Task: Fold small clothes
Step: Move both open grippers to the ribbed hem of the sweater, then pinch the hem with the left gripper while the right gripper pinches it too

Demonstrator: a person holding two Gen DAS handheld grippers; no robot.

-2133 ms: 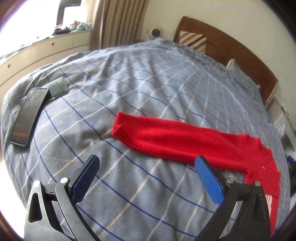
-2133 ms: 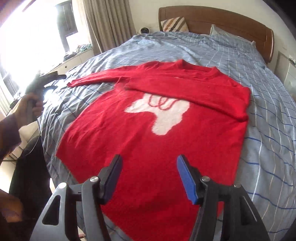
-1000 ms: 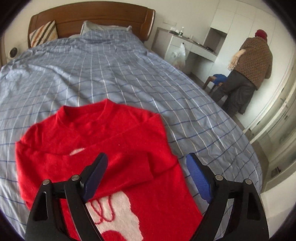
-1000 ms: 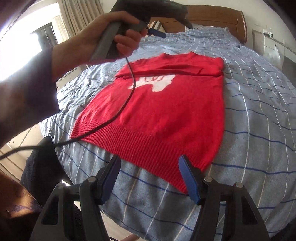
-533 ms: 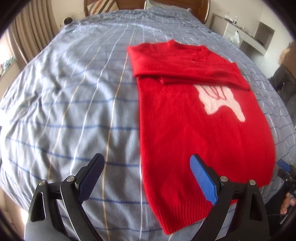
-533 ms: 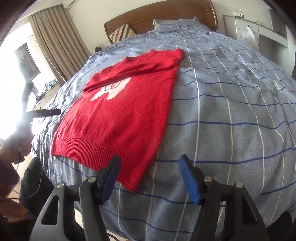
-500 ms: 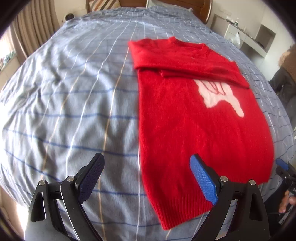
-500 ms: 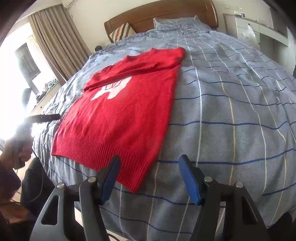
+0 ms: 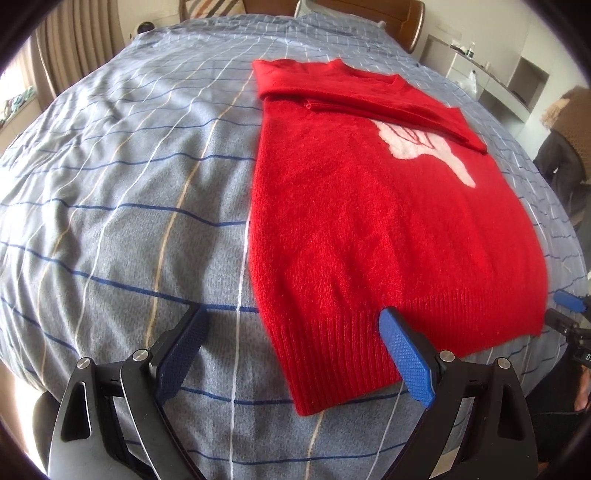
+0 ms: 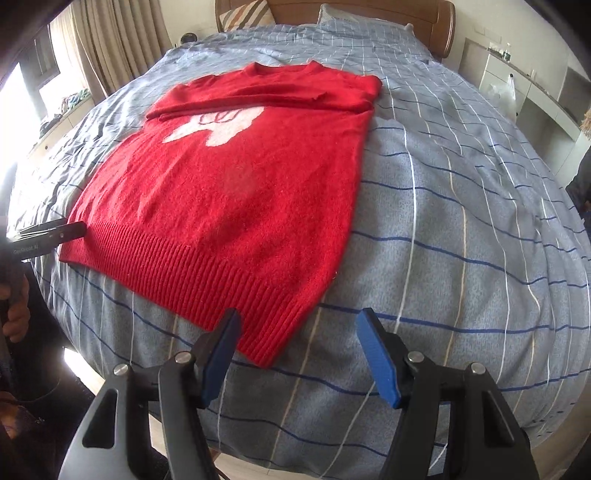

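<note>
Near the foot edge of the bed [image 9: 110, 192] lies one red sweater [image 9: 369, 229], both sleeves folded across its chest, while my left gripper [image 9: 291, 354] and right gripper [image 10: 299, 354] hover spread wide, empty, at its two hem corners.

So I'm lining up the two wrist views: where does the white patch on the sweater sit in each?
Left wrist: white patch is upper right, just below the folded sleeve, far from the fingers.
Right wrist: white patch is upper left of centre, under the same sleeve.
Shared landmark: the wooden headboard along the top edge in both.
</note>
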